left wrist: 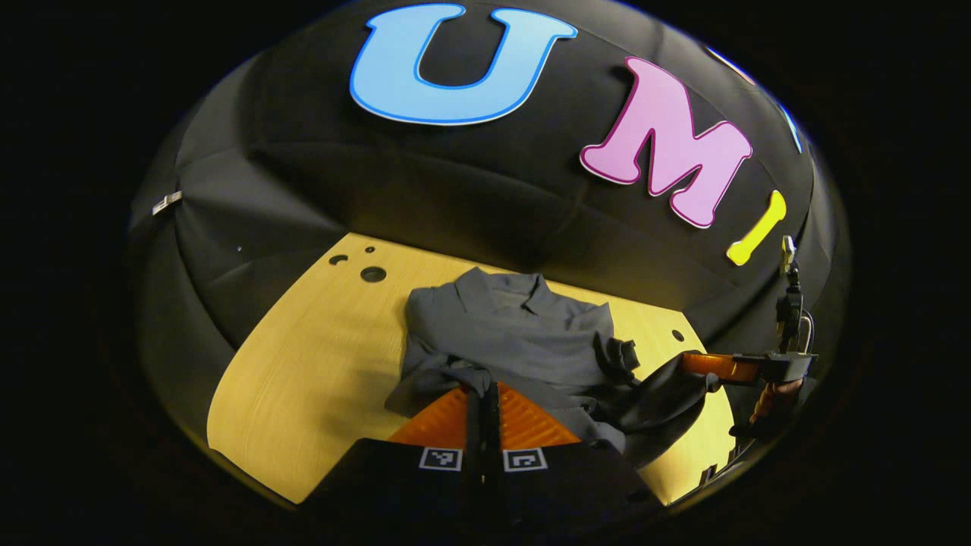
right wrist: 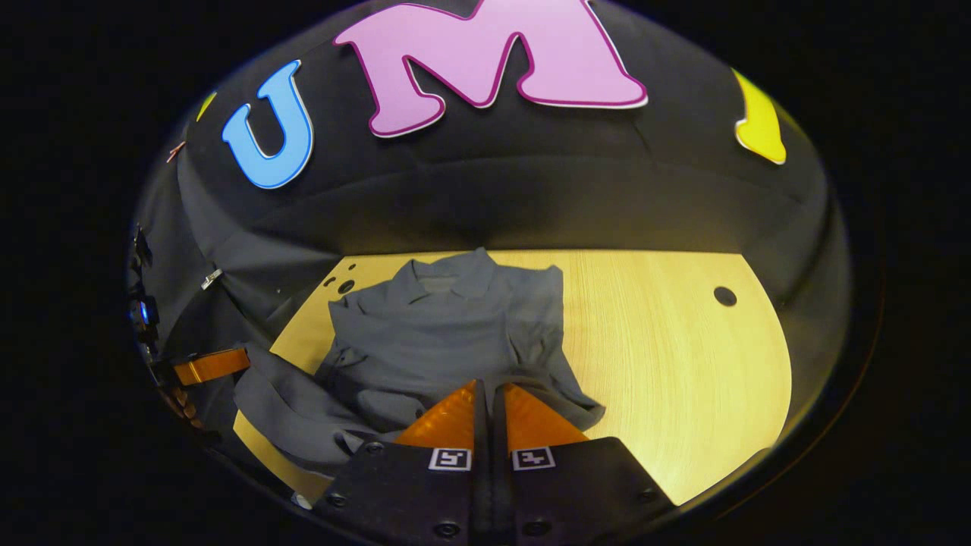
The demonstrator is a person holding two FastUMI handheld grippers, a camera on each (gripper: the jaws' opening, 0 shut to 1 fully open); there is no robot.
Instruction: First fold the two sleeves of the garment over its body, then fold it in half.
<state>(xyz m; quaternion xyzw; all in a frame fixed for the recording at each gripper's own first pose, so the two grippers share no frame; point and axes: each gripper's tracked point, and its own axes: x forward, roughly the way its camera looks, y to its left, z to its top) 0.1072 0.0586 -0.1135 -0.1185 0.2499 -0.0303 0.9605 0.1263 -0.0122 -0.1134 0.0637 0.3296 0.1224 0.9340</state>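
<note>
Pinching a fold of grey fabric between its pressed-together fingers, the left gripper [left wrist: 482,394] sits at the near hem of the shirt [left wrist: 523,341] in the left gripper view. The cloth bunches up right at the fingertips. Beyond them the shirt lies collar-away on the yellow wooden table [left wrist: 326,356], rumpled, with one sleeve [left wrist: 667,390] draped off to the right and lifted off the tabletop toward the other gripper there.

In the right gripper view the right gripper [right wrist: 487,413] is likewise closed, its fingers meeting with the shirt's lower edge [right wrist: 447,341] caught between them. A loose sleeve [right wrist: 288,409] trails to the left toward the table's near edge, beside the other gripper. Small round holes [right wrist: 724,296] dot the table [right wrist: 667,364] near its far corners, and the booth's black cloth wall [right wrist: 493,205] rises directly behind the collar.
</note>
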